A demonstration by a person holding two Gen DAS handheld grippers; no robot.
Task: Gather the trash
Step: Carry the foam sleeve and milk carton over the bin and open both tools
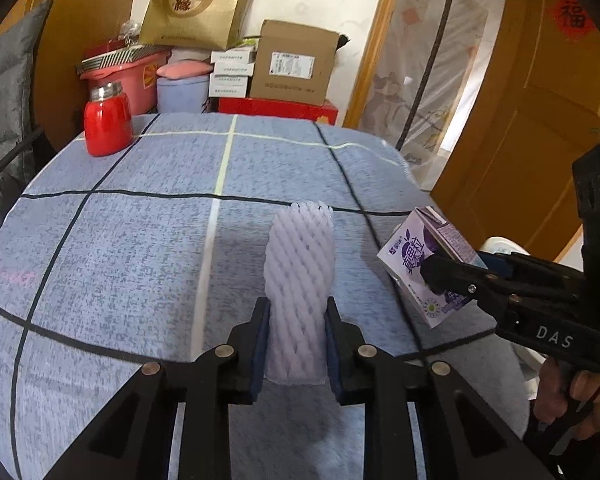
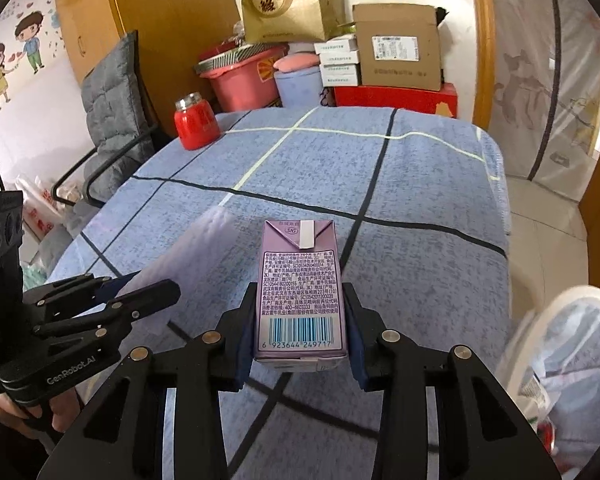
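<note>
You have each tool clamped on one piece of trash, the left tool (image 1: 296, 344) on the foam net (image 1: 300, 276), the right tool (image 2: 300, 344) on the milk carton (image 2: 300, 292), both lifted above the worktop's (image 1: 140, 240) near edge, seemingly for the bin (image 2: 571, 360) alongside.

The foam net sleeve (image 1: 300, 280) stands between the left claw (image 1: 298, 344) fingers above the table (image 1: 140, 240), the carton (image 2: 300, 292) in the right claw (image 2: 300, 328) to its right, a jar (image 1: 107, 122) at the table's far left corner.
</note>
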